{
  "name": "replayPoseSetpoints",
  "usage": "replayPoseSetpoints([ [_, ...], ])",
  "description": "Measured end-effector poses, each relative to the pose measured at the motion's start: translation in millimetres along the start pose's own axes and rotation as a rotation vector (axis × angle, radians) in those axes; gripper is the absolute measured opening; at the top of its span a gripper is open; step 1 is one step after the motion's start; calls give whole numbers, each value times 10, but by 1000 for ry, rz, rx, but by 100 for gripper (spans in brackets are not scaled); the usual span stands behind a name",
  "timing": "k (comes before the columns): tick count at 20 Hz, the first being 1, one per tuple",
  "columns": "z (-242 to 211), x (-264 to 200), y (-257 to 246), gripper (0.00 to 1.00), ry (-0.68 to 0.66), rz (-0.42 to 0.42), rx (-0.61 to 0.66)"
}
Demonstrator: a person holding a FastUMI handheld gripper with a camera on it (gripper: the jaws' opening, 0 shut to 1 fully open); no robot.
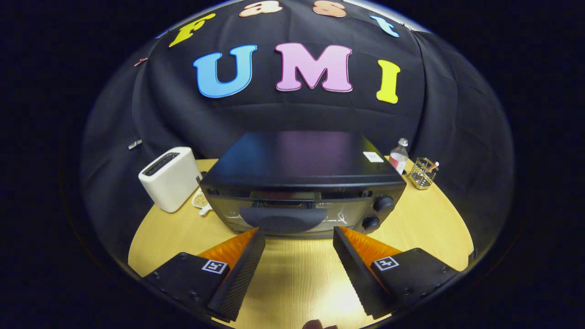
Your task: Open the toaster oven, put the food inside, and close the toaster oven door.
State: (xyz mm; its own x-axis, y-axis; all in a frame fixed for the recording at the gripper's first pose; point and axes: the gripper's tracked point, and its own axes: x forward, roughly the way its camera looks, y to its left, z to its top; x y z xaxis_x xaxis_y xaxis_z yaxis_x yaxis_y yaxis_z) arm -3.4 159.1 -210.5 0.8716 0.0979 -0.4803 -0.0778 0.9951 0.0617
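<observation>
A black toaster oven (301, 173) stands on the round wooden table (425, 219), just ahead of my fingers. Its glass door is closed, with a wide dark handle (283, 218) across the top of the door. Two knobs (383, 204) sit on its right side. My gripper (299, 233) is open, fingertips near the door's lower edge with nothing between them. A small pale food item (201, 201) lies on the table to the left of the oven, partly hidden behind its corner.
A white pop-up toaster (170, 177) stands left of the oven. Behind the oven on the right are a clear bottle (399, 156) and a wire mesh holder (423, 173). Bare tabletop lies under my fingers and to the right.
</observation>
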Motion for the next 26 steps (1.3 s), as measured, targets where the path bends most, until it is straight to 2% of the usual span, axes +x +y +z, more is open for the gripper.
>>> replayPoseSetpoints([
  [6, 521, -241, -228, 99, -131, 14, 22],
  [16, 1102, -906, -947, 99, -304, -26, 112],
  [22, 1449, -1298, -1441, 99, -435, -65, 33],
  [26, 1577, -1477, -1579, 99, -490, -67, 21],
])
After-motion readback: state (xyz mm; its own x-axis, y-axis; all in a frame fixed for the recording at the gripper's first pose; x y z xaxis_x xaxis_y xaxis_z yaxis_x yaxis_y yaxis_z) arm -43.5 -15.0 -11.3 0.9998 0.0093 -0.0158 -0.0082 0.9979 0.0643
